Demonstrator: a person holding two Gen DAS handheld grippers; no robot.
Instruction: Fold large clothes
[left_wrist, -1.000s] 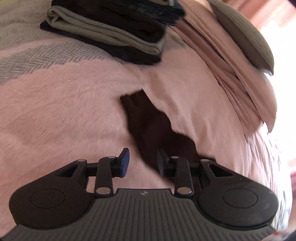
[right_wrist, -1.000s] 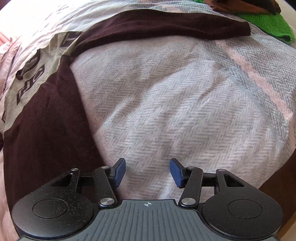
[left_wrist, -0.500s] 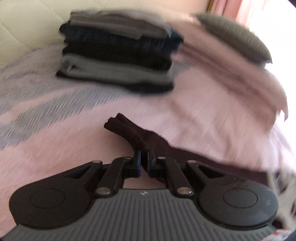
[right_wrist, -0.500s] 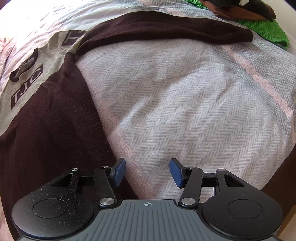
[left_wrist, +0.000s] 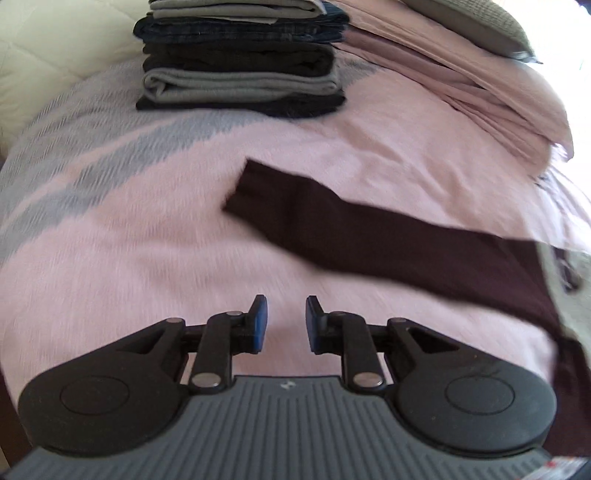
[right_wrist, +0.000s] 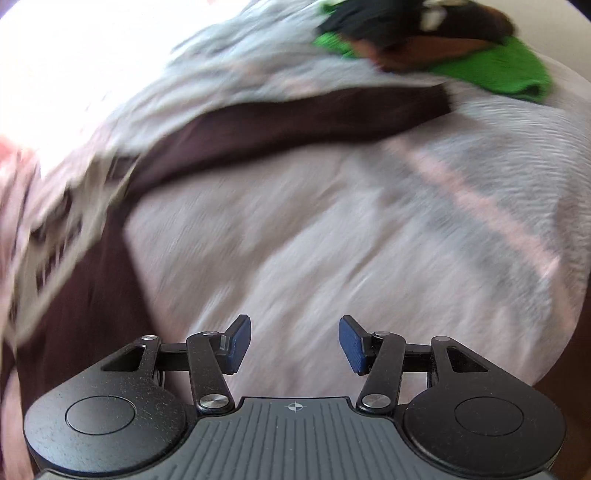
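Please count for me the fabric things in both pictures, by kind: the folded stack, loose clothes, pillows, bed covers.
Stack of folded clothes: 1
Dark maroon garment, spread flat: 1
Green garment under a dark heap: 1
Grey pillow: 1
Pink and grey bedspread: 1
Pink folded sheet: 1
Total: 6

Maroon sleeve on pink and grey

The sleeve (left_wrist: 369, 236) is dark maroon; the bedspread (left_wrist: 129, 258) pink with grey herringbone bands; the stack (left_wrist: 240, 55) grey, denim blue and black; the knit (right_wrist: 491, 70) bright green; the claw pads (left_wrist: 260, 325) blue.

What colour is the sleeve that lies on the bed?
Dark maroon; the sleeve shows best in the left wrist view.
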